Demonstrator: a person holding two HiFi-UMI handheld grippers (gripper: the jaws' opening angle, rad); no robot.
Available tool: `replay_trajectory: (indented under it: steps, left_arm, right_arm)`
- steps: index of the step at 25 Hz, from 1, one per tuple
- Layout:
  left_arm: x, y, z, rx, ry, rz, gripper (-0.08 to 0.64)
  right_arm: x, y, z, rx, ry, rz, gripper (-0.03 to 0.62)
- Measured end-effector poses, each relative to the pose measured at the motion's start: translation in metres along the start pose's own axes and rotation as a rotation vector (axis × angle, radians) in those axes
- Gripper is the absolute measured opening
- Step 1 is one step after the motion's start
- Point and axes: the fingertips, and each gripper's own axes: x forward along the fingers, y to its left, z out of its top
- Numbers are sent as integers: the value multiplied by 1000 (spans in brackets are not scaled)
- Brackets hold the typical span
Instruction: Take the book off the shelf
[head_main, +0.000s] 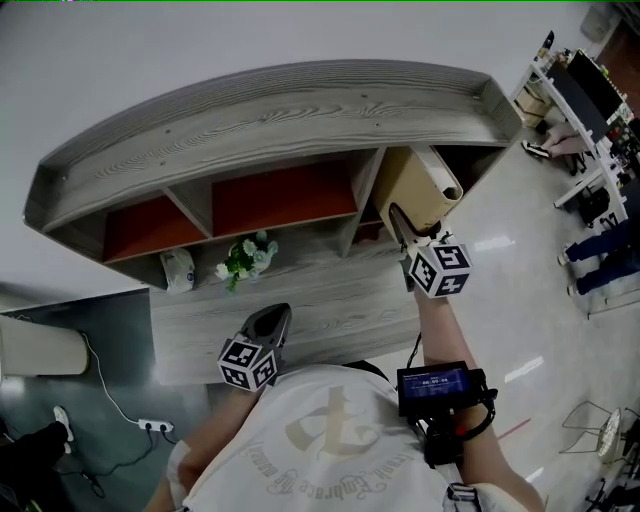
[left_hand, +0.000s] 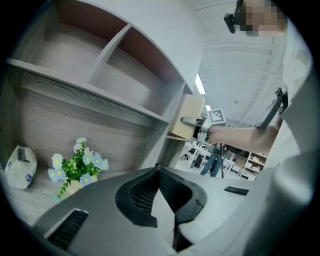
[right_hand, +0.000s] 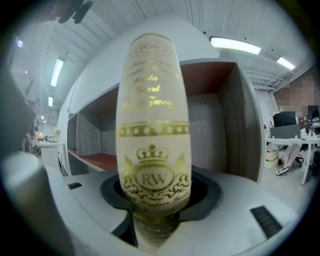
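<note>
The book is tan, with a cream spine that carries gold lettering and a crown crest. My right gripper is shut on the spine's lower end, and the book tilts out of the rightmost upper compartment of the grey wooden shelf. In the left gripper view the book and the right gripper show far off to the right. My left gripper hangs shut and empty over the lower shelf board, and its jaws meet at the tips.
A small pot of blue and white flowers and a white packet stand on the lower board. Two red-backed compartments lie left of the book. Desks with seated people are at the right. A power strip lies on the floor at the left.
</note>
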Motion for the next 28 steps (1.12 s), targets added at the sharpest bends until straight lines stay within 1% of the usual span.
replay_trajectory:
  steps: [21, 28]
  left_arm:
    - [20, -38, -9, 34, 54, -113, 2]
    - [31, -53, -12, 49, 79, -167, 2]
  right_arm:
    - [-70, -21, -8, 39, -37, -51, 221]
    - [-97, -27, -17, 55, -48, -68, 221]
